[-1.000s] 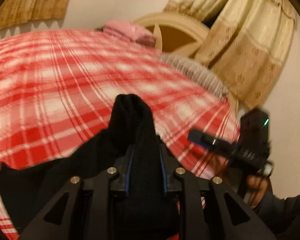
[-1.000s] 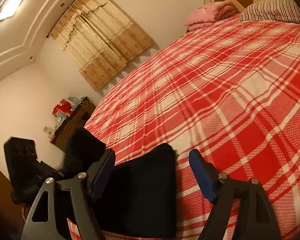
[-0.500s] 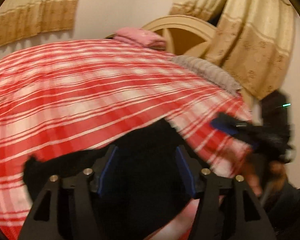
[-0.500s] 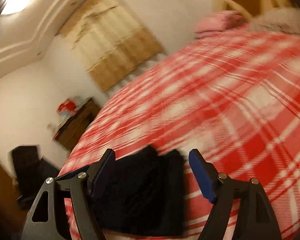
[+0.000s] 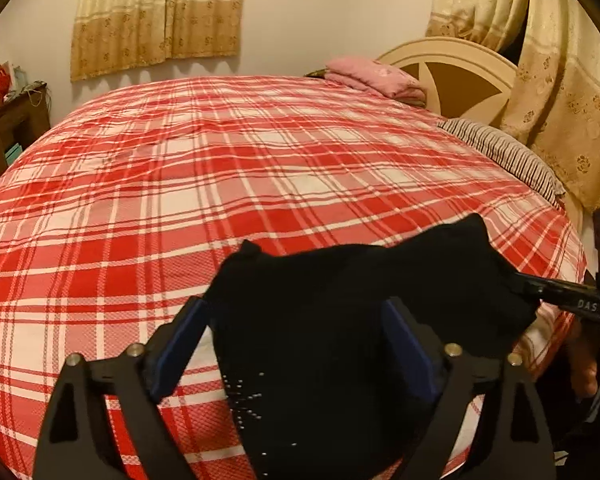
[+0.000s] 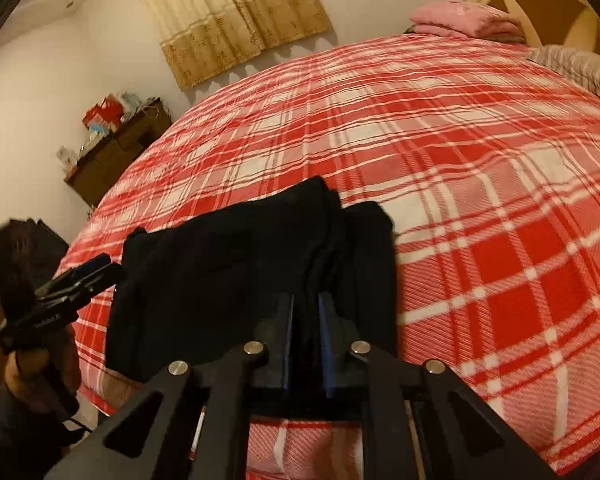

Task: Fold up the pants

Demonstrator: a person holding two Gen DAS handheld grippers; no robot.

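Note:
Black pants (image 5: 360,312) lie bunched at the near edge of a red plaid bed (image 5: 220,184). My left gripper (image 5: 296,344) is open, its blue pads either side of the cloth without pinching it. In the right wrist view my right gripper (image 6: 306,316) is shut on a raised fold of the pants (image 6: 240,276), with the cloth pinched between the blue pads. The left gripper (image 6: 80,276) shows at the pants' left edge there, and the right gripper (image 5: 556,296) shows at their right edge in the left wrist view.
A pink folded blanket (image 5: 376,78) and a striped pillow (image 5: 504,152) lie by the cream headboard (image 5: 452,72). A dark wooden cabinet (image 6: 116,152) with clutter stands beside the bed. Curtains (image 5: 156,12) hang on the far wall.
My left gripper has opened and let go of the pants. My right gripper has closed on a fold of them. The pants now lie lower and flatter on the bed.

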